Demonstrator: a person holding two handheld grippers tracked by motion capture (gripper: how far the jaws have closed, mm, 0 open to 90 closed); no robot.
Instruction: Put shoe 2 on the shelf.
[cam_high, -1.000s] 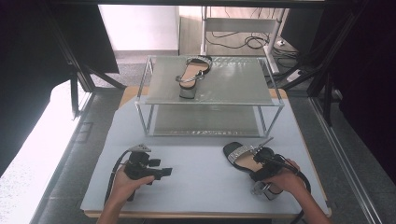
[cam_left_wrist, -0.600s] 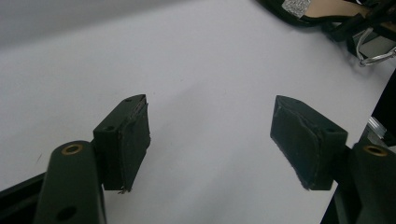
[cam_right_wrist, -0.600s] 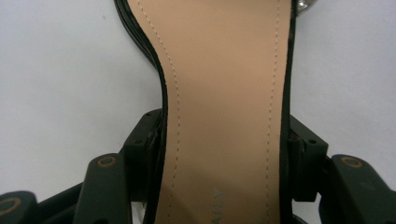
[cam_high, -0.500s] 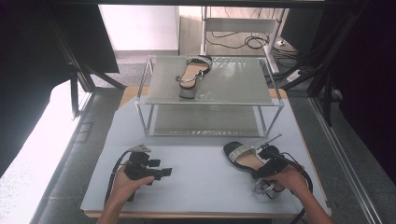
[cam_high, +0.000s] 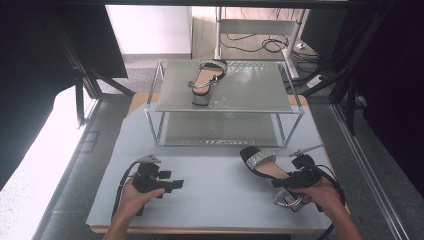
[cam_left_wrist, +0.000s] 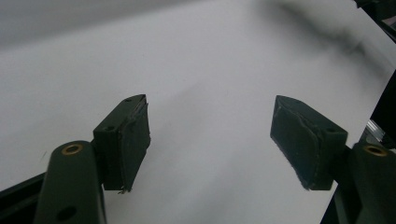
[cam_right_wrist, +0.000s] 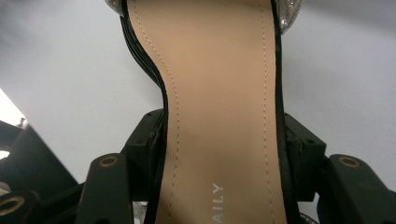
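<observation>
Presently my right tool (cam_right_wrist: 219, 154) grips the sandal (cam_high: 267, 167), lower right of the high view on the counter (cam_high: 220, 190), jaws clamping its stiff, light sole at the waist. My left tool (cam_left_wrist: 212, 135) stands open, empty.

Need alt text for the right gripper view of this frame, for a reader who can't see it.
A sandal's tan insole runs up the middle of the view, clamped at both sides between the right gripper's black jaws. A glittery strap crosses its far end, above the pale tabletop.
</observation>
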